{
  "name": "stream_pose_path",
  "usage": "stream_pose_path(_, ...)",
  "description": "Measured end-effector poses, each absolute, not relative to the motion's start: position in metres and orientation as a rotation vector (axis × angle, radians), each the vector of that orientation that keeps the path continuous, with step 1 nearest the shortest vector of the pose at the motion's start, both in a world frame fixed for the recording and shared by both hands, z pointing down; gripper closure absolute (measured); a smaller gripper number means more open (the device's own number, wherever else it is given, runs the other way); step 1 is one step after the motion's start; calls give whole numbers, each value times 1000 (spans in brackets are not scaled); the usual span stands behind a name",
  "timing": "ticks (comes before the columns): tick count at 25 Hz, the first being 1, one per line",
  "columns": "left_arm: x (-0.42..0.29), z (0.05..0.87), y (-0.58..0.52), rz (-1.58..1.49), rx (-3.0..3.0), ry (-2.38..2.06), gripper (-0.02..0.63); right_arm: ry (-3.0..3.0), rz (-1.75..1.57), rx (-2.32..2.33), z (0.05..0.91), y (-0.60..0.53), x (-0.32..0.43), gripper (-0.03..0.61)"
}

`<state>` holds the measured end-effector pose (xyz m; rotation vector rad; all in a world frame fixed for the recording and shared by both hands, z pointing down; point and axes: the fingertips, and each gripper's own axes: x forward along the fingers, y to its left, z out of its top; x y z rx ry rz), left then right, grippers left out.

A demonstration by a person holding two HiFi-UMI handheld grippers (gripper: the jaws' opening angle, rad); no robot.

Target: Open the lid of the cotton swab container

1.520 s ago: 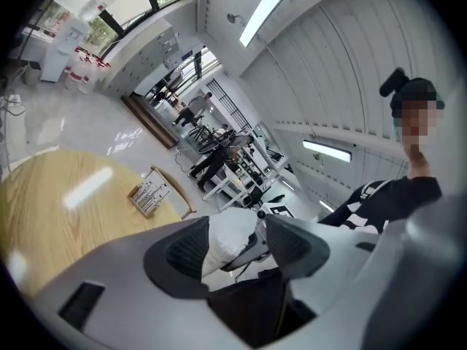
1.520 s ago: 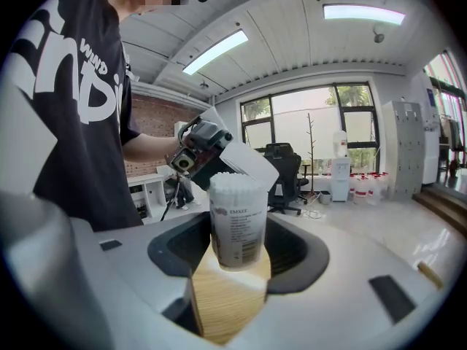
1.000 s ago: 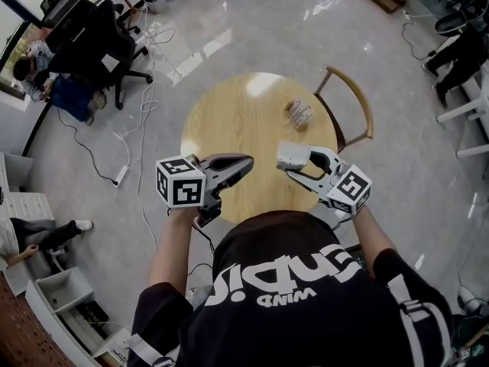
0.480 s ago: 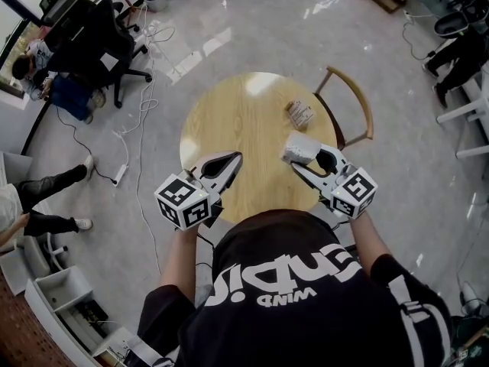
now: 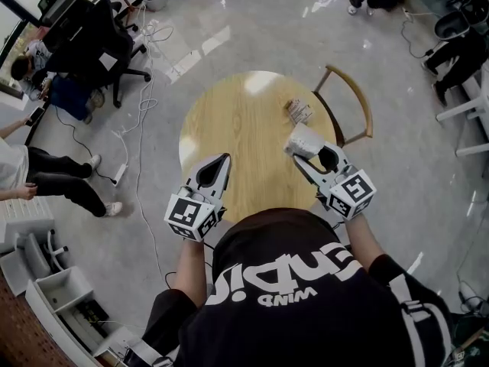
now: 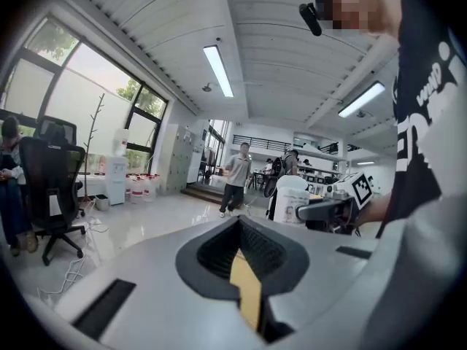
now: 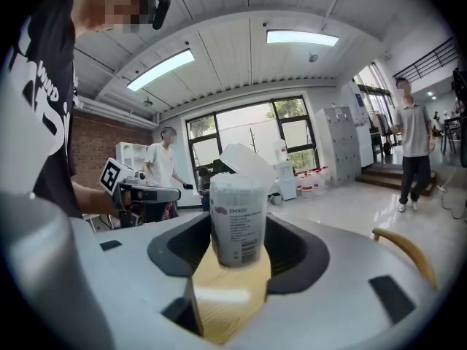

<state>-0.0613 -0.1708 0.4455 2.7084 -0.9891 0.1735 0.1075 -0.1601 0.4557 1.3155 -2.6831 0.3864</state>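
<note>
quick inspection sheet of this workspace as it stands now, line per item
surface: round wooden table
job's things: container gripped in the right claw; its lid is flipped up, swabs showing at the top
clutter: one small packet on the table's far right
grippers: left claw shut, nothing in it; right claw shut on the container
cables: cords and a power strip on the floor left of the table; nothing seen on the table
surroundings: wooden chair at the table's right, office chair and people at left
</note>
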Motion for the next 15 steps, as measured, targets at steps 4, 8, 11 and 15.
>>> stream_pose_path(4, -67, 443, -171, 118, 2716, -1048, 604, -2669, 383, 1347, 455, -161, 109, 354)
stream_pose_path(8, -68, 442, -169, 82, 2753, -1108, 604, -2647, 383, 1395, 458, -163, 113, 354)
stream_pose_path(11, -68, 439, -166, 58, 2769, -1130, 604, -2637, 378, 1425, 458, -162, 116, 354)
stream_pose_path(15, -67, 436, -162, 57, 2772, -1135, 604, -2625, 364, 1450, 455, -161, 120, 354)
